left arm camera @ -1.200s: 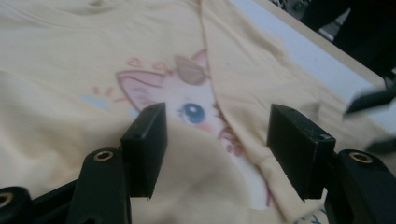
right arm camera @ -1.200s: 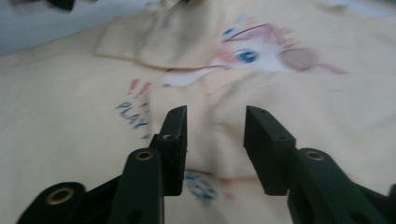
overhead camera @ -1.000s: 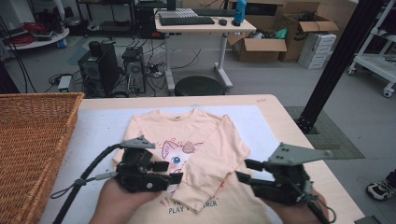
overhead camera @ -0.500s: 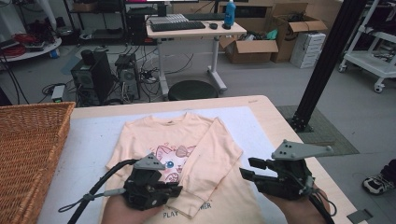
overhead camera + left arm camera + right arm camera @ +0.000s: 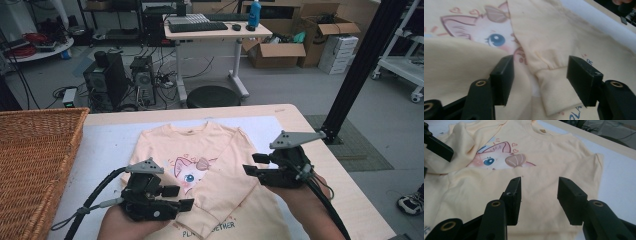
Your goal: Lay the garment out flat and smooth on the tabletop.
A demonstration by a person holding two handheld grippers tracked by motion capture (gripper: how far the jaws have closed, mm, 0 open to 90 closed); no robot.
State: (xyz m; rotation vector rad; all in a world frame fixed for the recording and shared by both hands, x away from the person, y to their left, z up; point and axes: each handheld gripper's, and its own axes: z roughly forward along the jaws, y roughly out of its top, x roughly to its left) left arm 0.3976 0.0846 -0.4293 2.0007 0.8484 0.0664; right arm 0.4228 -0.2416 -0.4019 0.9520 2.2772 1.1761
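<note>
A peach shirt (image 5: 200, 145) with a cat print lies flat on the table, its right sleeve (image 5: 235, 172) folded slantwise across the front. In the left gripper view the sleeve's cuff (image 5: 556, 95) lies loose on the shirt. My left gripper (image 5: 181, 196) (image 5: 540, 65) hovers over it; its jaws have just been opening and stand apart on either side of the cuff without pressing it. My right gripper (image 5: 254, 164) (image 5: 540, 182) is open above the shirt's right side, nothing between its jaws. The other sleeve (image 5: 456, 145) is folded inward too.
A large wicker basket (image 5: 35, 165) stands at the table's left end. A white mat (image 5: 110, 145) lies under the shirt. The left gripper's cable (image 5: 90, 205) trails off to the lower left. The table's right edge (image 5: 345, 180) is close to my right hand.
The left gripper's jaws were shut half a second ago and are now apart, with the cuff lying free. The right gripper has moved farther up the shirt's right side.
</note>
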